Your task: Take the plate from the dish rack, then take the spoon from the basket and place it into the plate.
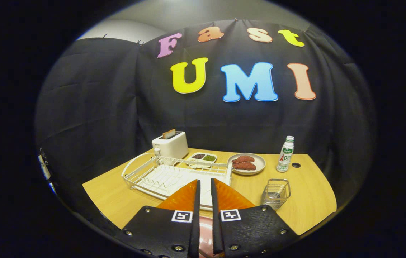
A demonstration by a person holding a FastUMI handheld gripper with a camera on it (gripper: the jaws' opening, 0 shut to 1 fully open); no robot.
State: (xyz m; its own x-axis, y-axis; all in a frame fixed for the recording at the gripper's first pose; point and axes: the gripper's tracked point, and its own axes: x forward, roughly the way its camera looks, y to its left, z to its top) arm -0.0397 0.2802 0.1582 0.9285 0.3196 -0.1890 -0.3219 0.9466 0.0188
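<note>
Gripping: the gripper has its two fingers drawn almost together, and a pink plate sits pinched between them low down, so both fingers appear to press on its faces.
Plate place: lifted on the near side of the dish rack, over that rack's front edge and clear of its wires.
Plate attitude: it stands on edge, flat faces turned to the fingers, thin rim toward the camera; the visible sliver runs forward along the fingers toward the dish rack. The rest is hidden.
Step in hand: judged from this, the plate is out of the rack and not yet set down; the spoon step has not begun.
Next move: tip the plate flat and lay it on bare counter near the rack, then let go and turn toward the basket.
Basket: a wire basket stands just right of the dish rack's near corner; what it holds is too small to tell.
Beyond the rack: a small divided dish touches its far edge, and a plate of meat lies right of that.
Farthest: a toaster behind the rack's left end, and a bottle well to the rack's right.
</note>
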